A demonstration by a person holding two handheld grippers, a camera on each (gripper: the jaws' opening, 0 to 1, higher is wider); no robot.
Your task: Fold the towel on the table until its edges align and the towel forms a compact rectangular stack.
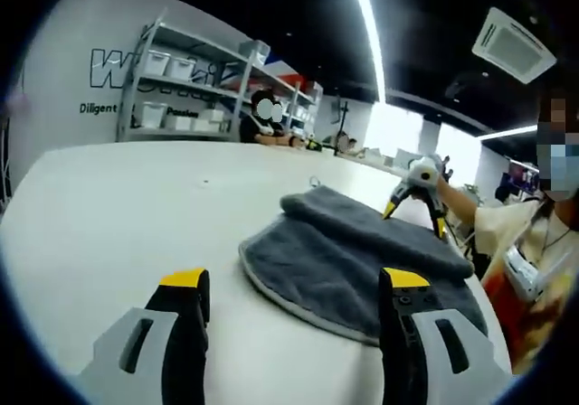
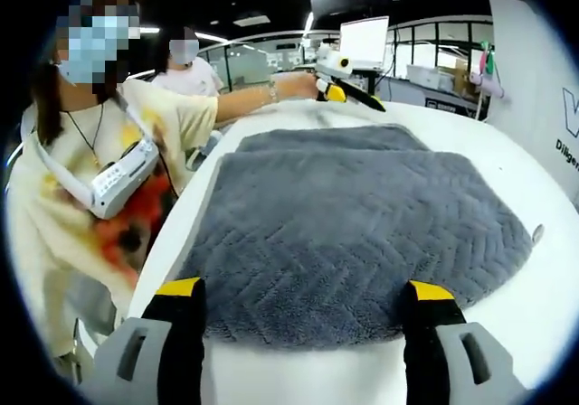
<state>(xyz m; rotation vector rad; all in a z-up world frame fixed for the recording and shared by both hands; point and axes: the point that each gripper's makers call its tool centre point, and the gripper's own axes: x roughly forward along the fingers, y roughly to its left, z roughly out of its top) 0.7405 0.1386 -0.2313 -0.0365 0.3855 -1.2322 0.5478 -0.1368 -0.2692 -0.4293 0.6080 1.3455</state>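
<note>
Left gripper view: the white back wall (image 1: 68,70) carries big dark outlined letters, partly hidden by the grey metal shelving rack (image 1: 194,84) — a "W" reads clearly at the start, the rest is cut off behind the shelves. Under it, smaller dark print: "Diligent", then another word further along, too blurred to make out. Right gripper view: on the white wall panel at the right edge (image 2: 552,80), a large dark "V"-like stroke, and below it the letters "Dilige", cropped by the edge.
</note>
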